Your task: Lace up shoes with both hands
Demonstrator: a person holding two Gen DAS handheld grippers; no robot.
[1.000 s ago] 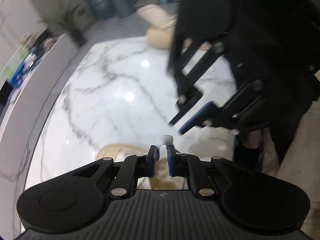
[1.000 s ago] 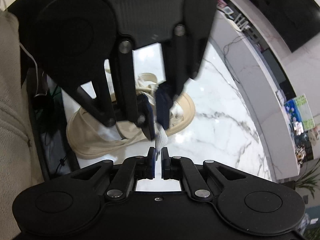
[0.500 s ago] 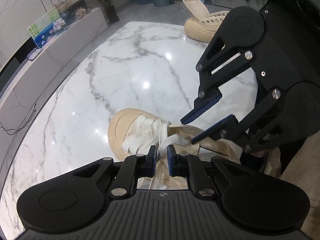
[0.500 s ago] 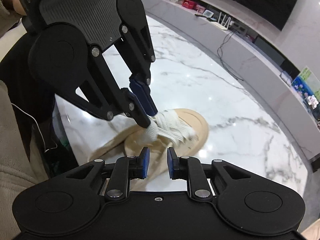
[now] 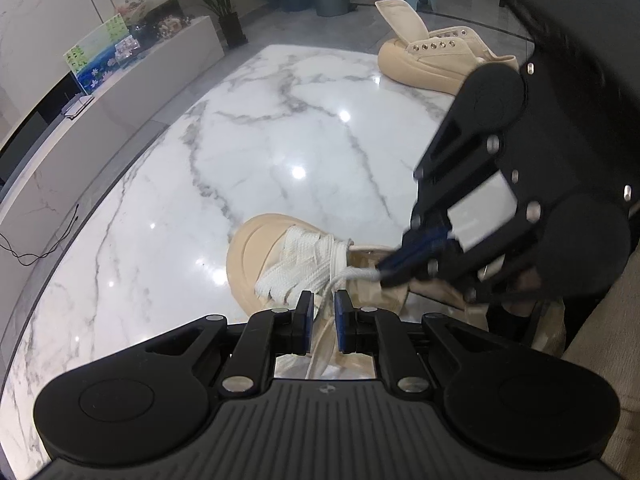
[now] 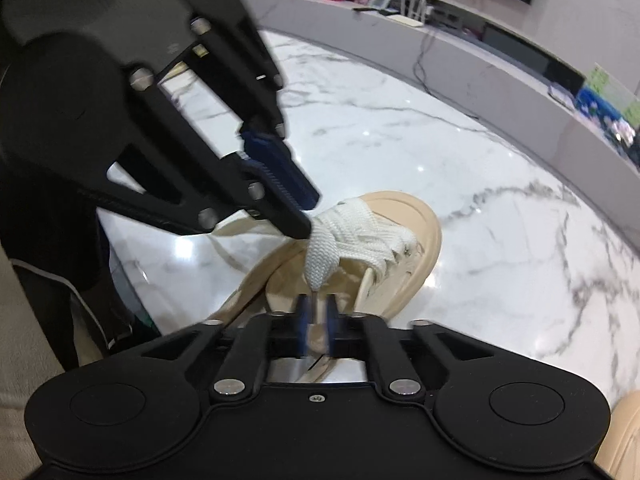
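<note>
A beige shoe (image 5: 244, 256) with wide white laces (image 5: 304, 260) lies at the near edge of the marble table; it also shows in the right wrist view (image 6: 424, 240). My left gripper (image 5: 322, 312) is shut on a thin white lace end (image 5: 330, 294) just behind the lacing. My right gripper (image 5: 396, 268) comes in from the right and is shut on the other lace end (image 5: 360, 274). In the right wrist view my right gripper (image 6: 316, 314) pinches the flat lace (image 6: 322, 256), and the left gripper (image 6: 298, 216) grips the lace close by.
A second beige shoe (image 5: 432, 64) without laces stands at the table's far right. The marble table (image 5: 240, 152) has a curved edge on the left. A low white cabinet (image 5: 100, 92) runs along the far side. A person's clothing is at the right.
The right gripper, open half a second ago, has closed on a lace end. Both grippers have drawn back from the shoe, pulling the lace ends out.
</note>
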